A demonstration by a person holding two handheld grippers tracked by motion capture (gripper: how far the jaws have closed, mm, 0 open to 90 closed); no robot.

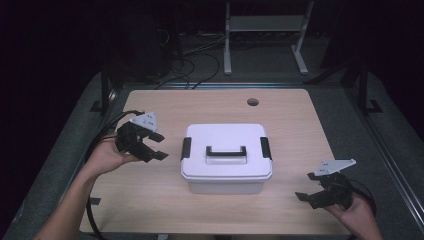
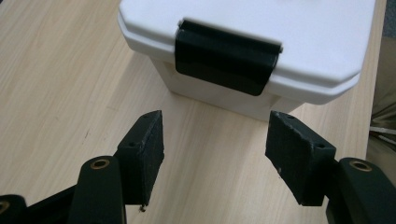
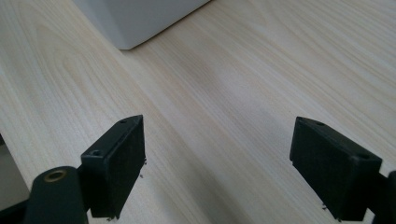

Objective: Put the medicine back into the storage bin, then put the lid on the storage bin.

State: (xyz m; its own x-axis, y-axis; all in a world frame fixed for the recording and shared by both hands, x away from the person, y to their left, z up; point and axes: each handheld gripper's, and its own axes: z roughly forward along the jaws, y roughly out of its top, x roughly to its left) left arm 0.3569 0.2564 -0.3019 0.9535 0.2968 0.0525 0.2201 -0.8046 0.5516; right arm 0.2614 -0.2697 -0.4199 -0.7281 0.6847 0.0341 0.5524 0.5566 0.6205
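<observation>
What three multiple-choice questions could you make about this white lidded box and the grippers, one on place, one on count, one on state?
1. Where does the white storage box stand?
A. mid-table
B. far right corner
C. on the floor

2. How many black side latches show in the high view?
A. one
B. two
C. four

3. How is the left hand-held gripper?
A. shut on the handle
B. shut on a latch
C. open, empty

Answers:
1 A: wooden table shows all around it.
2 B: left latch, right latch.
3 C: its own view shows bare wood between the jaws.
</observation>
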